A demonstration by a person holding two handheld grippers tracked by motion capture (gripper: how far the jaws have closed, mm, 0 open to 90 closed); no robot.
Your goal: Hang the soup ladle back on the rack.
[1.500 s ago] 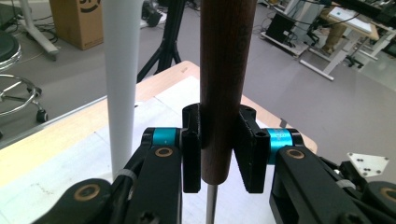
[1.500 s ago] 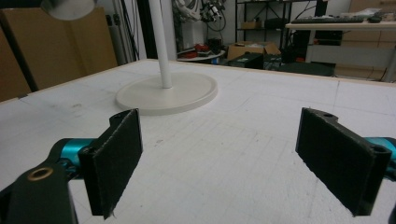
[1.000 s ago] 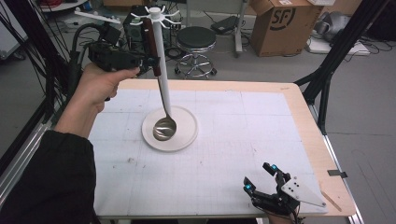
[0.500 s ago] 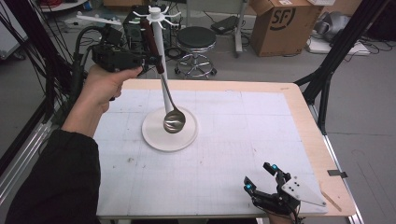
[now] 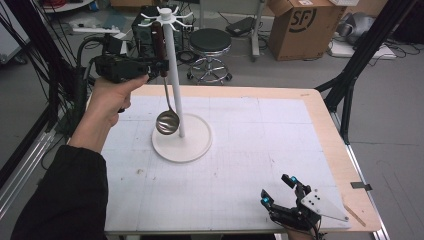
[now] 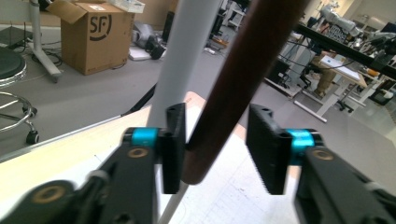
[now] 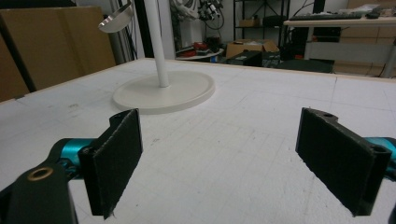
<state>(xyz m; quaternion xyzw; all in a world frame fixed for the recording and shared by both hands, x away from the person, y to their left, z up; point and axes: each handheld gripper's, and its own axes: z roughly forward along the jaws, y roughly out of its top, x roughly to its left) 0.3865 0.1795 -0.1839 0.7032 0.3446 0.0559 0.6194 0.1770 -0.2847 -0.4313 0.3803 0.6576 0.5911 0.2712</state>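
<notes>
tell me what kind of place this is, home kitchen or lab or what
Most likely a lab or workshop set up for recording, not a kitchen. A cardboard shipping box and a rolling stool stand on a bare grey floor, cables hang at the left, and workbenches fill the background.

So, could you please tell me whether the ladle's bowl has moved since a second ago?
Yes. The ladle bowl has swung left and risen, from over the middle of the white stand base to its left edge, hanging beside the pole.

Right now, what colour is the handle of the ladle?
Dark reddish brown; the ladle handle shows best in the left gripper view, between the jaws.
</notes>
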